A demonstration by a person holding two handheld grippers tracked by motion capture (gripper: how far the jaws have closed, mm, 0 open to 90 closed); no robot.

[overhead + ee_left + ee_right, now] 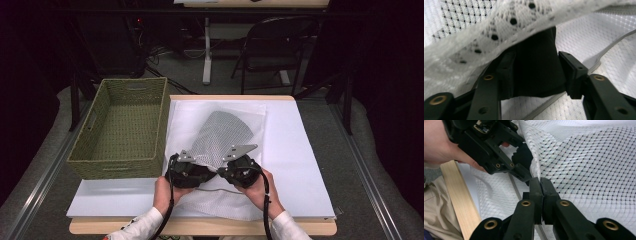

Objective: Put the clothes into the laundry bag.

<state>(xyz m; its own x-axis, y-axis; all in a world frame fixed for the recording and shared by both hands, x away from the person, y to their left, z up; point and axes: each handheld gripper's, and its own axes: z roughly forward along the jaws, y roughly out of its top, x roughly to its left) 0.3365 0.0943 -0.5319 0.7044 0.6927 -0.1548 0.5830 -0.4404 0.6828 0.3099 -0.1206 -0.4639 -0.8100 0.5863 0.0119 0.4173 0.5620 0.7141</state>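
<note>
A white mesh laundry bag (220,132) lies on the white-covered table, and something dark shows grey through its netting. My left gripper (192,170) is at the bag's near opening, shut on a bunch of black cloth (536,65) under the raised mesh flap (486,32). In the right gripper view, that black cloth (522,155) sits between the left gripper's jaws at the bag's mouth. My right gripper (540,185) is beside it, shut on the mesh bag's (586,165) edge by the zipper. In the high view my right gripper (239,167) nearly touches the left one.
An empty green woven basket (85,150) stands at the table's left, against the white sheet (295,150). The wooden table edge (459,195) runs close to the person's hands. A folding chair (275,45) and table legs stand on the floor beyond.
</note>
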